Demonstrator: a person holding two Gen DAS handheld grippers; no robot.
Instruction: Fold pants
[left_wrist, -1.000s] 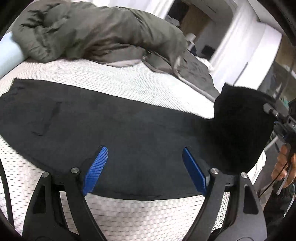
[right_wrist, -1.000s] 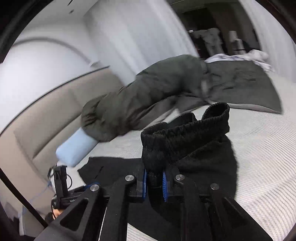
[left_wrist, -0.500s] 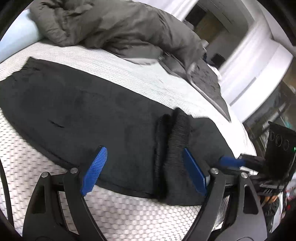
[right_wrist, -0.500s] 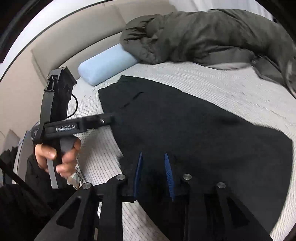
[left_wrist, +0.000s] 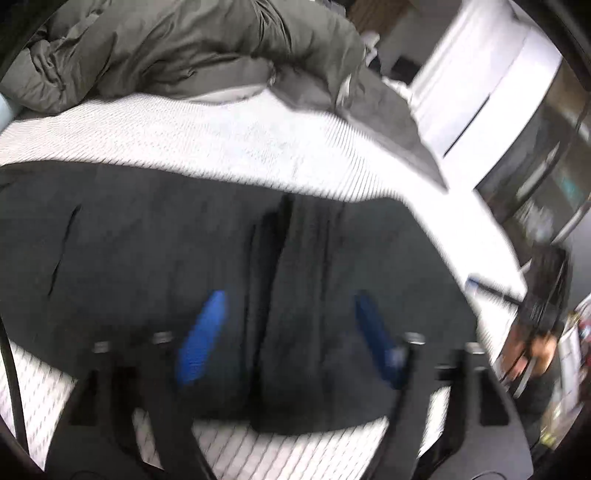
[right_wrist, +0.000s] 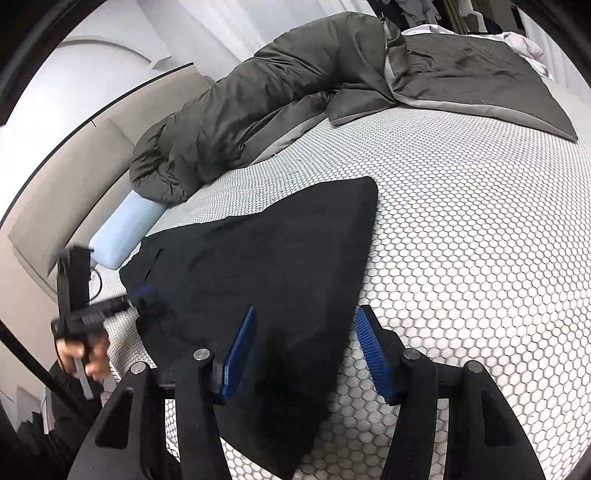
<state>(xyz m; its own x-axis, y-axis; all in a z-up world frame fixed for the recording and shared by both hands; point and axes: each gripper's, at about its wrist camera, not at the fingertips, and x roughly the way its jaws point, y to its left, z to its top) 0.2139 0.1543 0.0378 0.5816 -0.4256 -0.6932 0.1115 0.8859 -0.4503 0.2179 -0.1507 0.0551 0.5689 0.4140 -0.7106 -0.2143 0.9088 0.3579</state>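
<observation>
Pants (right_wrist: 266, 258), black, matte, folded, honeycomb-textured mattress (right_wrist: 480, 240)

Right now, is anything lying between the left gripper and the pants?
Nothing visible. The left gripper hangs directly over the black pants, jaws closing with no cloth between them; the grey duvet lies farther back.

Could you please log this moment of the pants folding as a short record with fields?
surface: bed with white honeycomb-pattern cover
garment: black pants, lying folded over on the bed
left gripper: jaws apart and closing, above the pants, nothing gripped
right gripper: jaws opening, pants edge below them, not pinched
other items: grey duvet, light blue pillow
</observation>
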